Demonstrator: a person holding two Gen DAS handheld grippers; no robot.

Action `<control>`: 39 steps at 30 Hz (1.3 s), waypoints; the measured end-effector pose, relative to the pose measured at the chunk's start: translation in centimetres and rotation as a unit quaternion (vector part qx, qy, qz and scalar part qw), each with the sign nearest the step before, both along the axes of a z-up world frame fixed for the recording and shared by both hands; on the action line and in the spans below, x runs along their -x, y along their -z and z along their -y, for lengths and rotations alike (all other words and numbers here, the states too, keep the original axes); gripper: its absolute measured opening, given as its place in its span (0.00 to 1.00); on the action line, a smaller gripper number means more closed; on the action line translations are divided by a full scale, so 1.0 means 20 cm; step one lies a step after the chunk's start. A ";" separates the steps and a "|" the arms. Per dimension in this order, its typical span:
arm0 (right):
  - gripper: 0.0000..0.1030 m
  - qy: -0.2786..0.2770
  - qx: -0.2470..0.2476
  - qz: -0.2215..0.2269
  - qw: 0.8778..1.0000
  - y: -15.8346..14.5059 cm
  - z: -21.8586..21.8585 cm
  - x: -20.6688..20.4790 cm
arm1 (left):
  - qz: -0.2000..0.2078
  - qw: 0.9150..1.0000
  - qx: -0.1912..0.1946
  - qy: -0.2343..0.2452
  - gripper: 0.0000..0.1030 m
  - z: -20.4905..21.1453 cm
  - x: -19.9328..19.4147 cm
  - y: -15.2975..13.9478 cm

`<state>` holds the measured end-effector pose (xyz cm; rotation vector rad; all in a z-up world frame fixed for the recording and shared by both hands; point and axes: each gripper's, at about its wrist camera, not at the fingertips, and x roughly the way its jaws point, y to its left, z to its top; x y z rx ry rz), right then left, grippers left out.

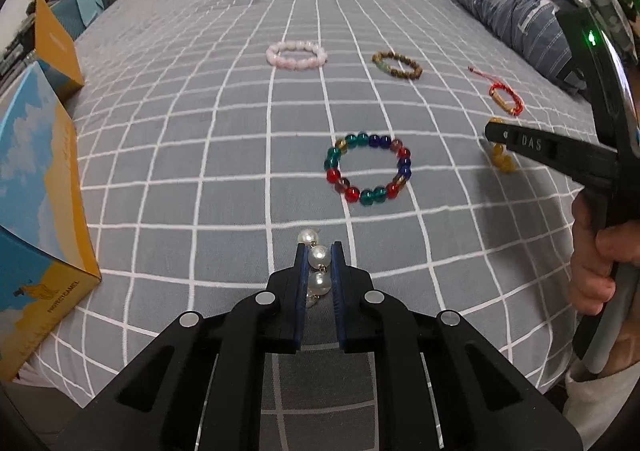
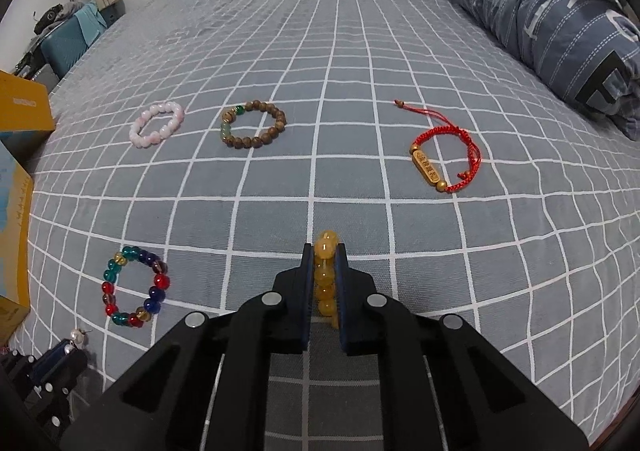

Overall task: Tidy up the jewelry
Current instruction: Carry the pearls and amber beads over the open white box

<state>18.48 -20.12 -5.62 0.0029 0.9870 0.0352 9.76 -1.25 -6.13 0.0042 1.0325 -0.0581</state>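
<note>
My left gripper (image 1: 320, 251) is shut on a white pearl bracelet (image 1: 319, 255), held just above the grey checked bed sheet (image 1: 180, 155). My right gripper (image 2: 325, 251) is shut on a yellow bead bracelet (image 2: 326, 271); it also shows in the left wrist view (image 1: 502, 161) under the right gripper's finger (image 1: 532, 145). On the sheet lie a multicoloured glass bead bracelet (image 1: 368, 169) (image 2: 134, 287), a pink bead bracelet (image 1: 297, 55) (image 2: 157, 123), a brown wooden bead bracelet (image 1: 397, 65) (image 2: 254, 123) and a red cord bracelet with a gold bar (image 1: 506, 99) (image 2: 446, 159).
A blue and yellow box (image 1: 38, 211) stands on the bed's left edge, with an orange box (image 1: 54, 43) behind it. A folded blue striped quilt (image 2: 540, 7) lies along the right side. The left gripper appears at the lower left of the right wrist view (image 2: 52, 367).
</note>
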 end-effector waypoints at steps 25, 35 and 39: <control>0.09 -0.013 -0.006 0.073 0.997 -0.26 -0.04 0.21 | 0.103 0.995 0.005 0.005 0.11 -0.04 0.10 -0.33; 0.09 -0.027 0.000 0.083 0.996 -0.36 -0.13 0.29 | 0.123 0.992 -0.006 -0.019 0.11 -0.17 0.15 -0.46; 0.09 -0.030 0.001 0.080 0.996 -0.39 -0.19 0.29 | 0.126 0.991 -0.012 -0.032 0.11 -0.23 0.17 -0.50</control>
